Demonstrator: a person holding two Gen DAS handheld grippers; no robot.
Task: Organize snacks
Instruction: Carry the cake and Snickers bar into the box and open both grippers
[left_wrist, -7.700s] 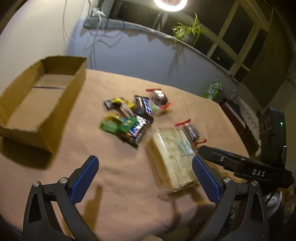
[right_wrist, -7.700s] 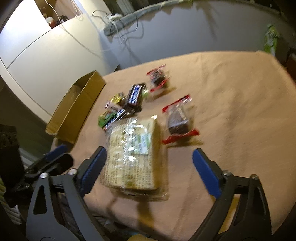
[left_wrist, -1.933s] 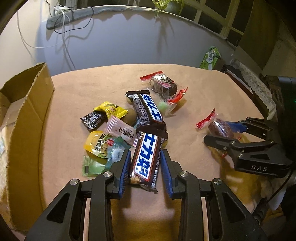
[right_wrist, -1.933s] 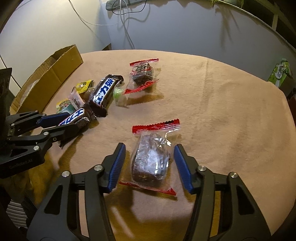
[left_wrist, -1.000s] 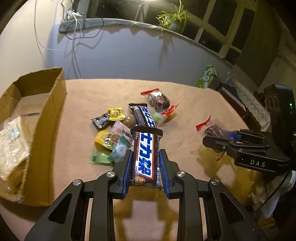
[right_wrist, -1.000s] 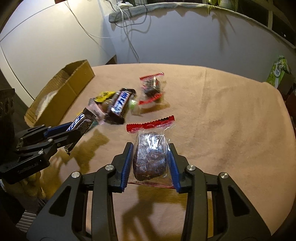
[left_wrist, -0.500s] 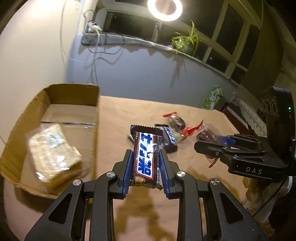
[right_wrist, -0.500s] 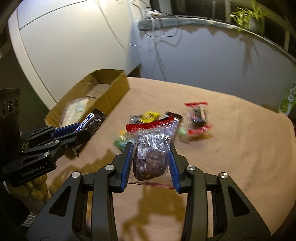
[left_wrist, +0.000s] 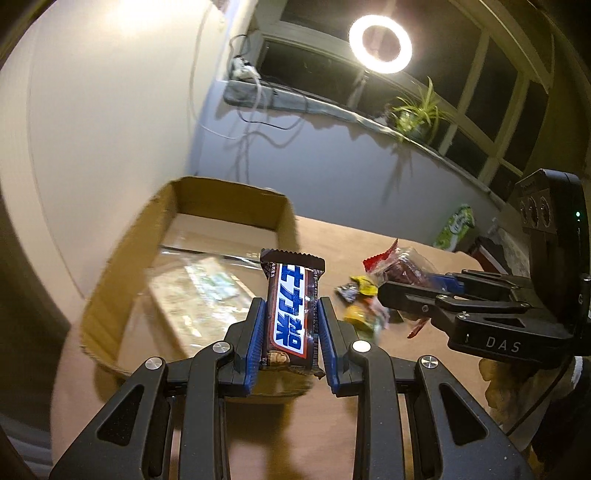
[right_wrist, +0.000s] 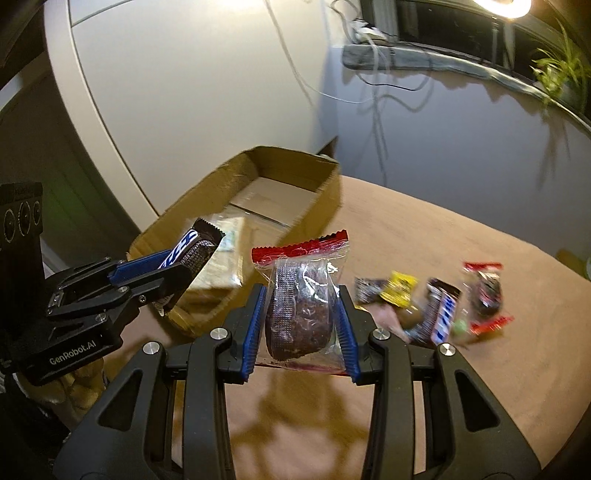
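Left gripper (left_wrist: 291, 328) pinches the brown-and-blue chocolate bar (left_wrist: 291, 310), right gripper (right_wrist: 301, 325) pinches the clear red-edged cake packet (right_wrist: 301, 306); next, probably release both over the open cardboard box (left_wrist: 192, 206).

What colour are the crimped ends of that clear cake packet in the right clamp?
Red, on the clear plastic cake packet; the right wrist view shows it best.

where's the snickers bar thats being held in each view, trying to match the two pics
Left wrist: the held bar stands upright at centre, clamped in the left hand-held gripper, in front of the box.
Right wrist: the same bar is at left, sticking out of that gripper towards the box.
Shared landmark: the cardboard box, holding a clear cracker pack.
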